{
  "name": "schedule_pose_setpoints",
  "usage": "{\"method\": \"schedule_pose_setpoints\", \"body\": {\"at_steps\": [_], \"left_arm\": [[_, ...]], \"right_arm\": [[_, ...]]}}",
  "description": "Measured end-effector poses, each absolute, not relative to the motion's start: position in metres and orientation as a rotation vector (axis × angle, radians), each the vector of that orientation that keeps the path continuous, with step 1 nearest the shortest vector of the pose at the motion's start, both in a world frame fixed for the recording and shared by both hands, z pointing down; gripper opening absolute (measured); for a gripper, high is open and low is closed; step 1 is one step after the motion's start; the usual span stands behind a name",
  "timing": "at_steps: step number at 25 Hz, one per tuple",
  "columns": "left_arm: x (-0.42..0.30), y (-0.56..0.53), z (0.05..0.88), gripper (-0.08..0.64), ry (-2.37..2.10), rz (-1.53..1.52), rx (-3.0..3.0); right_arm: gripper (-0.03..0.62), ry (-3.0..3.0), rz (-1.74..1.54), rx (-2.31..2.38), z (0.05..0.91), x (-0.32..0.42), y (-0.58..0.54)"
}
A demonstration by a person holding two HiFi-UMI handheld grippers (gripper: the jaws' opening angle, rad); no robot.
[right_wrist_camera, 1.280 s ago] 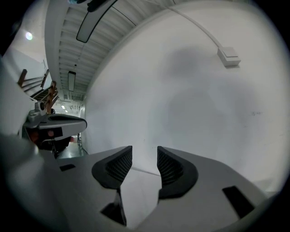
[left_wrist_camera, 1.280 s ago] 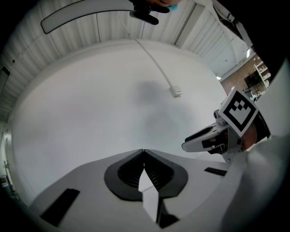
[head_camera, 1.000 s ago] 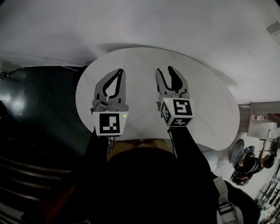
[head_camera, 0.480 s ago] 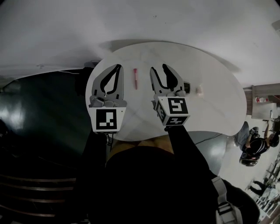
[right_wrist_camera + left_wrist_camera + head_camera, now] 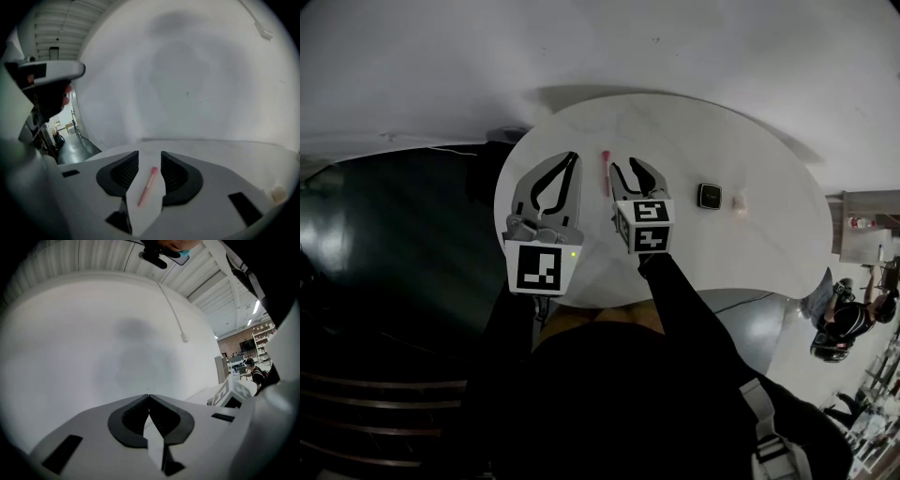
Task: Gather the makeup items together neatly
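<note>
A slim pink makeup stick (image 5: 607,174) lies on the white table (image 5: 750,253), pointing away from me. My right gripper (image 5: 626,165) hovers just right of it. In the right gripper view the pink stick (image 5: 147,185) shows on the tabletop through the gap between the jaws. The right gripper (image 5: 149,153) has its jaws apart and closing, with the pads not touching the stick. A black square compact (image 5: 709,195) and a small pale item (image 5: 741,200) lie farther right. My left gripper (image 5: 573,156) hangs left of the stick, and in its own view the left gripper (image 5: 148,395) is shut on nothing.
The table's rounded edge (image 5: 511,187) runs close behind the left gripper, with dark floor (image 5: 394,244) beyond it. The small pale item (image 5: 278,192) shows at the right rim of the right gripper view. A person (image 5: 844,323) stands far off at the lower right.
The right gripper has swung left and forward until it is over the pink stick, and its jaws have narrowed. The stick, compact and pale item came into the head view.
</note>
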State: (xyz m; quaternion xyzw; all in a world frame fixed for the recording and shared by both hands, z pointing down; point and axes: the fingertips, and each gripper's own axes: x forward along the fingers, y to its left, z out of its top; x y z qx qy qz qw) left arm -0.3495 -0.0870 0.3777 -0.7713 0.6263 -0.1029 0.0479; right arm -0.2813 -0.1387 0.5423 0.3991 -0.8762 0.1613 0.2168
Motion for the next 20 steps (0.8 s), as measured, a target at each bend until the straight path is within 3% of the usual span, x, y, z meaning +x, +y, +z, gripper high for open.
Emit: {"method": "schedule_pose_setpoints", "body": {"at_steps": [11, 12, 13, 20], "left_arm": [[-0.379, -0.073, 0.399, 0.017, 1.962, -0.373, -2.350], [-0.380, -0.073, 0.401, 0.017, 1.967, -0.379, -2.350], [-0.381, -0.073, 0.402, 0.017, 1.973, -0.380, -2.350], [-0.376, -0.079, 0.395, 0.017, 1.961, -0.355, -2.360]], "right_arm": [[0.161, -2.187, 0.580, 1.017, 0.656, -0.287, -0.121], [0.142, -2.177, 0.577, 1.008, 0.661, -0.287, -0.119], [0.061, -2.171, 0.564, 0.999, 0.663, -0.287, -0.117], [0.060, -2.205, 0.546, 1.072, 0.635, -0.278, -0.120]]}}
